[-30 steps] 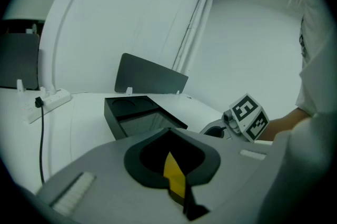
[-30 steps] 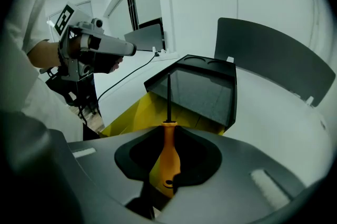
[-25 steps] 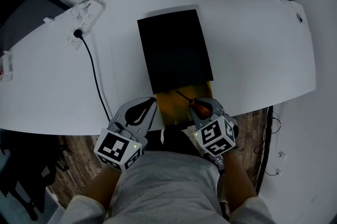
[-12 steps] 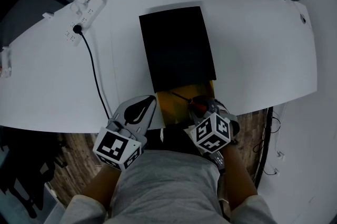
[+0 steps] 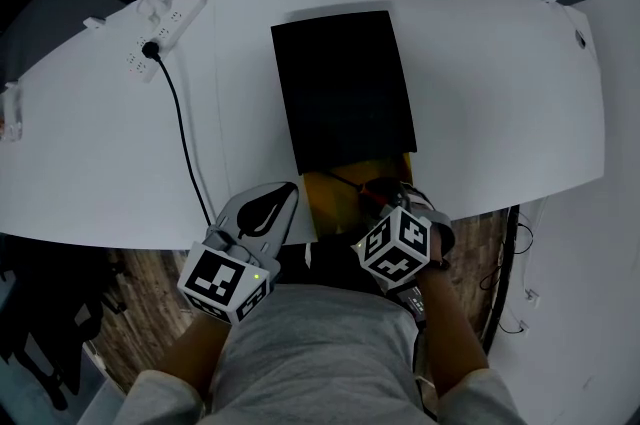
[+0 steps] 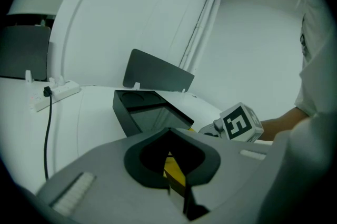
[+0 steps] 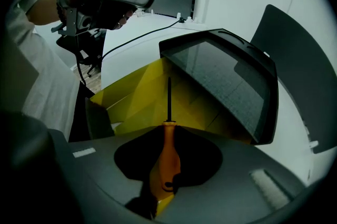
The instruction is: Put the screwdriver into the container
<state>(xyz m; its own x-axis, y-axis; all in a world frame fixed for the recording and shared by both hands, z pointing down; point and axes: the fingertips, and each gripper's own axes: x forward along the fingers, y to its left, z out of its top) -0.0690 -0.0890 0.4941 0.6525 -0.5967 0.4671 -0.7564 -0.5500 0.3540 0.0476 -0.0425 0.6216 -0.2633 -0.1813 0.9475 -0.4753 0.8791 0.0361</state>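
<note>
White table (image 5: 480,63) carries the black container (image 5: 345,83), yellow open end (image 7: 131,94) nearest the person. Right gripper (image 7: 167,130) is clamped on the screwdriver (image 7: 166,157) by its orange handle. Shaft is aimed fwd along the jaws, tip over the yellow floor; contact can't be judged. Opening thus lies straight ahead & below. Left gripper (image 5: 288,188), jaws together w/ nothing gripped, is held just left of it.
</note>
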